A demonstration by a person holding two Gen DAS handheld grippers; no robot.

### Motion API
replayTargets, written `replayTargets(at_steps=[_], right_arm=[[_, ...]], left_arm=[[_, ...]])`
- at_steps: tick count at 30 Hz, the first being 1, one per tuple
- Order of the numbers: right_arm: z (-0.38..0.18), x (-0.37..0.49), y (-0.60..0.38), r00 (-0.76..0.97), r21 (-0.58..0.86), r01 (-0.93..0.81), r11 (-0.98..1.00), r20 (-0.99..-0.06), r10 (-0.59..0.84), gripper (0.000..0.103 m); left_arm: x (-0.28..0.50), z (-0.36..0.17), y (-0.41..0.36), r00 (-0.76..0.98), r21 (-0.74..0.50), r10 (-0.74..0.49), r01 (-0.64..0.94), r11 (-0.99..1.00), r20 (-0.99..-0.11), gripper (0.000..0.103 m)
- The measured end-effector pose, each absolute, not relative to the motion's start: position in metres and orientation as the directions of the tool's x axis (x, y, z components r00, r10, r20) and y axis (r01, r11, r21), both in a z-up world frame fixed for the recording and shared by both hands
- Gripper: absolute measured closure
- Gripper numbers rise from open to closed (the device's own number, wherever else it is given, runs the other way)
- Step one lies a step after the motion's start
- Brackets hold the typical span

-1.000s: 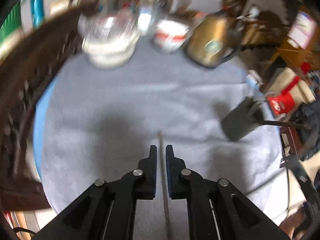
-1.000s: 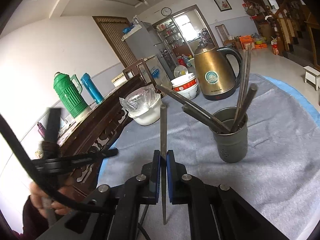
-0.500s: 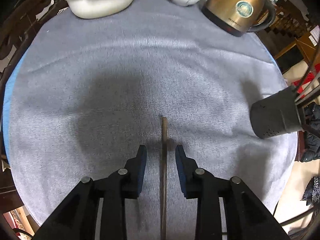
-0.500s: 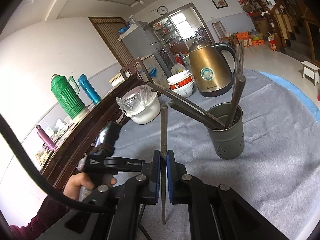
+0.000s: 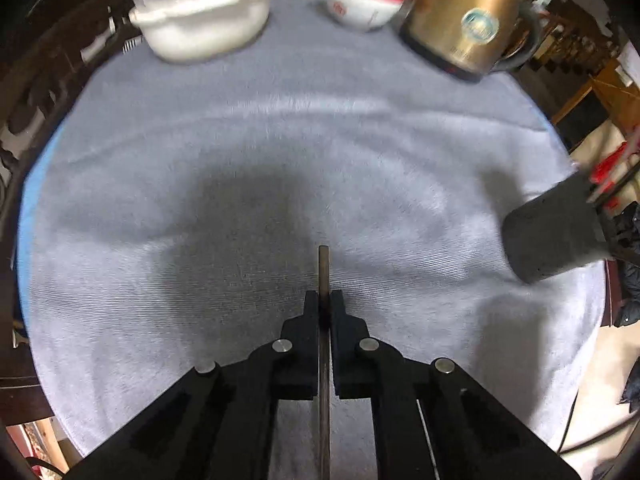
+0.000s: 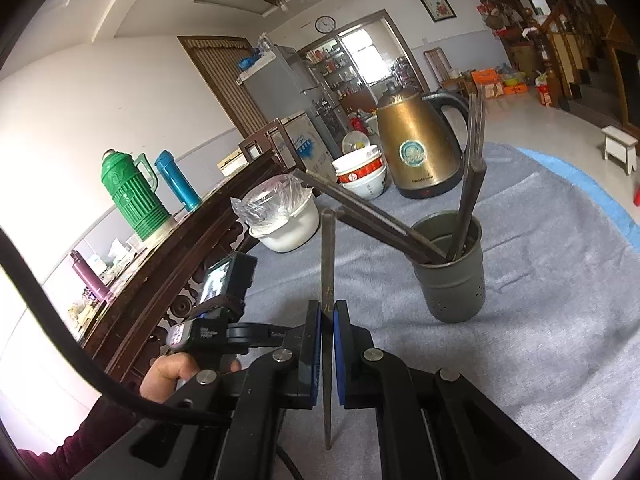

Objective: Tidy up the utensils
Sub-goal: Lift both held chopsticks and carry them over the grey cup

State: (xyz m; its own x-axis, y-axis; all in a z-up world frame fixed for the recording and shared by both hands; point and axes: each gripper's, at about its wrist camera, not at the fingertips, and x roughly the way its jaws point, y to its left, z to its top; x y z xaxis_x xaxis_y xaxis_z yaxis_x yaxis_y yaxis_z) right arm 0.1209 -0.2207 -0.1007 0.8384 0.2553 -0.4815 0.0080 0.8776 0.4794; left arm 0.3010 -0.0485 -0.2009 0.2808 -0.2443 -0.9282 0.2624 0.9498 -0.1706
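Left wrist view: the left gripper (image 5: pixel 324 300), wide open a moment before, had squeezed shut on a chopstick (image 5: pixel 323 268) lying near the holder (image 5: pixel 554 236), ready to lift.

Right wrist view: only here, the right gripper (image 6: pixel 327 312) pinched another chopstick (image 6: pixel 327 256) upright beside the holder (image 6: pixel 452 280).

A lived-in home — fridge (image 6: pixel 280 80), wall clock (image 6: pixel 324 24), kettle (image 6: pixel 416 148) and stacked bowls (image 6: pixel 362 174) on a cloth-covered table (image 6: pixel 540 240).
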Motion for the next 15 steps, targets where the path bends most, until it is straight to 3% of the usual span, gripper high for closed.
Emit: replayTargets(at_steps=[15], right_arm=[[-0.064, 0.101, -0.237, 0.899, 0.46, 0.013, 0.888, -0.394, 0.19, 0.097]], left_arm=[[0.231, -0.061, -0.045, 0.541, -0.188, -0.38, 0.377, 0.907, -0.75, 0.098]])
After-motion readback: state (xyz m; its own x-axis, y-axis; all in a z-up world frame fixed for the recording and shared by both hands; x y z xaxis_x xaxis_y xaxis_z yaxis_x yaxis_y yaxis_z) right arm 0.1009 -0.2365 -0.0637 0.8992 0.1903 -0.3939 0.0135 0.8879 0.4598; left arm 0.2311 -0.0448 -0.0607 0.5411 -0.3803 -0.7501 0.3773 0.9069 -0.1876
